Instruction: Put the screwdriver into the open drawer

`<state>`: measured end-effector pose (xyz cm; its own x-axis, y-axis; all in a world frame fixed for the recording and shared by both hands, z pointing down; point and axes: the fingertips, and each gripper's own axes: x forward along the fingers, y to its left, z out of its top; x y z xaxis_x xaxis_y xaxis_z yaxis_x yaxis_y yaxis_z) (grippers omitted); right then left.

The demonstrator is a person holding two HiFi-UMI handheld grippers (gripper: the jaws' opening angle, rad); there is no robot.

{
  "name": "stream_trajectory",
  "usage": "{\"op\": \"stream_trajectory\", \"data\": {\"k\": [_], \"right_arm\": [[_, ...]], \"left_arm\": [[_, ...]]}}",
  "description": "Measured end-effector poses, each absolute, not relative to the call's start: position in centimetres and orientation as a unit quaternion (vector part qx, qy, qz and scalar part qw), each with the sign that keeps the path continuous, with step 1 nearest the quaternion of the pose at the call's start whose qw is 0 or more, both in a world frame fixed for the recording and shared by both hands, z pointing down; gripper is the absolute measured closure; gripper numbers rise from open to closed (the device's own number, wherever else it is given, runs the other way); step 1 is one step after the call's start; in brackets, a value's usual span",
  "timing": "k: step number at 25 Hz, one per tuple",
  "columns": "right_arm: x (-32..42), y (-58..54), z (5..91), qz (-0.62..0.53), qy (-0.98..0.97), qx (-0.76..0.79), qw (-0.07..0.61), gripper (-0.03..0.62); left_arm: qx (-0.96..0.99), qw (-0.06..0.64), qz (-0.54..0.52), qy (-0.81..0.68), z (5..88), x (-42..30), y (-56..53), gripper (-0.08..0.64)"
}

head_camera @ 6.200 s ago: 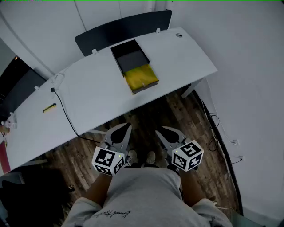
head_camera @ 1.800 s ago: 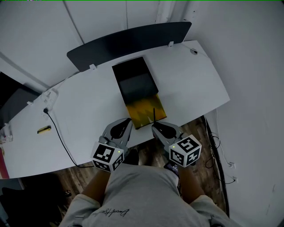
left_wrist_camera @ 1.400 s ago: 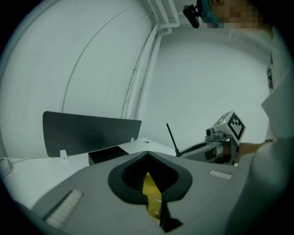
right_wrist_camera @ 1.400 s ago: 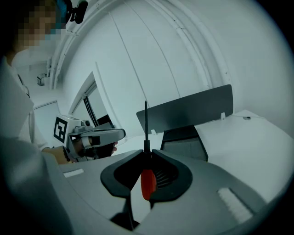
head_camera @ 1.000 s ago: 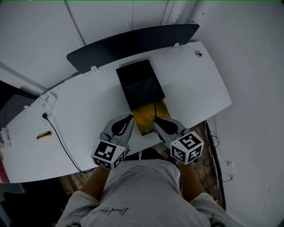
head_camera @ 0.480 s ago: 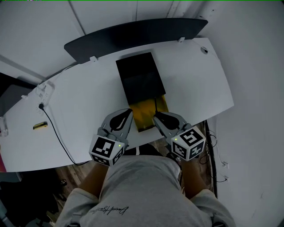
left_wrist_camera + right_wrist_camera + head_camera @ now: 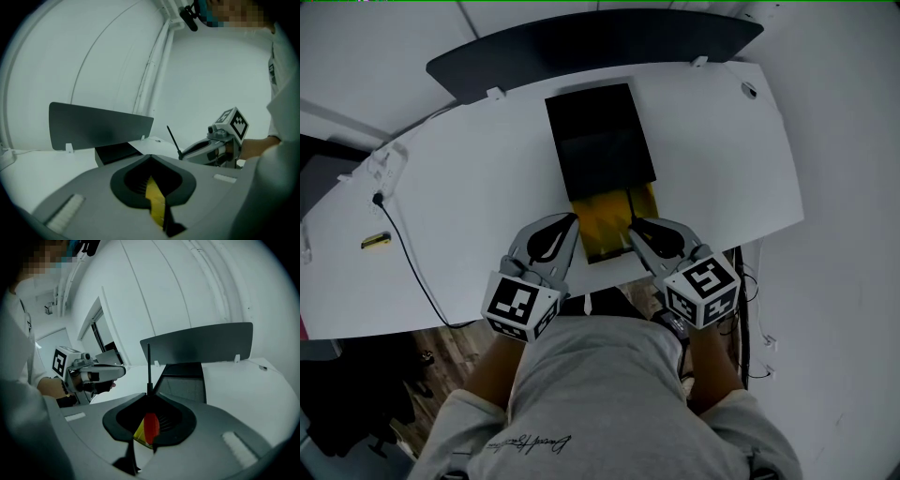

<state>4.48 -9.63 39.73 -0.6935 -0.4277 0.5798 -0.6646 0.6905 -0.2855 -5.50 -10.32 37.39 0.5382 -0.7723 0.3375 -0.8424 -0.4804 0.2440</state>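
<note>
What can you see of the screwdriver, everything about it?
The screwdriver has a red handle, plastic by the look, and a thin, dark, straight shaft. The right gripper is shut on the handle, and the shaft sticks out past its jaw tips. In the head view the shaft points over the yellow open drawer, toward the black box behind it. Nothing but the gripper seems to touch it.

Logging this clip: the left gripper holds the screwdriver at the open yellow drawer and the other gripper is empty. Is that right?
Not quite: the grippers are swapped. The right gripper holds the screwdriver. The right gripper view shows its red handle between the jaws, with the shaft standing up past them. The left gripper is the empty one. The yellow drawer is open, as you say.
</note>
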Motion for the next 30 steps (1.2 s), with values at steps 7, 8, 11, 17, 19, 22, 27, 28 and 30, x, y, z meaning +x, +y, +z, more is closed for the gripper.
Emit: {"op": "stream_trajectory", "data": {"k": [7,8,11,17,19,22,27,28,30], "right_arm": [[4.6,-10.2,41.2,0.239,-0.888,0.294,0.260,0.518],[4.7,-10.2,41.4,0.239,-0.888,0.292,0.263,0.518],[4.8,-10.4,42.0,0.238,-0.887,0.288,0.272,0.518],[4.9,-10.5,43.2,0.237,-0.885,0.282,0.285,0.518],[4.8,-10.5,43.6,0.237,-0.884,0.280,0.289,0.518],[4.9,-10.5,44.2,0.236,-0.883,0.275,0.298,0.518],[5.0,-10.5,45.2,0.239,-0.881,0.271,0.306,0.518],[5.1,-10.5,45.4,0.240,-0.880,0.270,0.308,0.518],[5.2,-10.4,45.8,0.239,-0.879,0.269,0.313,0.518]], "left_arm": [[0.850,0.197,0.097,-0.479,38.7,-5.6,-10.5,0.560],[0.848,0.199,0.097,-0.481,38.8,-5.7,-10.6,0.560],[0.846,0.201,0.097,-0.484,39.3,-5.9,-10.9,0.560],[0.844,0.207,0.098,-0.485,40.2,-5.9,-11.0,0.560],[0.843,0.210,0.100,-0.485,40.6,-5.9,-11.0,0.560],[0.843,0.213,0.101,-0.484,41.0,-5.9,-11.2,0.560],[0.841,0.217,0.101,-0.485,41.6,-6.0,-11.4,0.560],[0.841,0.218,0.100,-0.485,41.8,-6.0,-11.4,0.560],[0.840,0.220,0.101,-0.486,42.1,-6.1,-11.3,0.560]]}}
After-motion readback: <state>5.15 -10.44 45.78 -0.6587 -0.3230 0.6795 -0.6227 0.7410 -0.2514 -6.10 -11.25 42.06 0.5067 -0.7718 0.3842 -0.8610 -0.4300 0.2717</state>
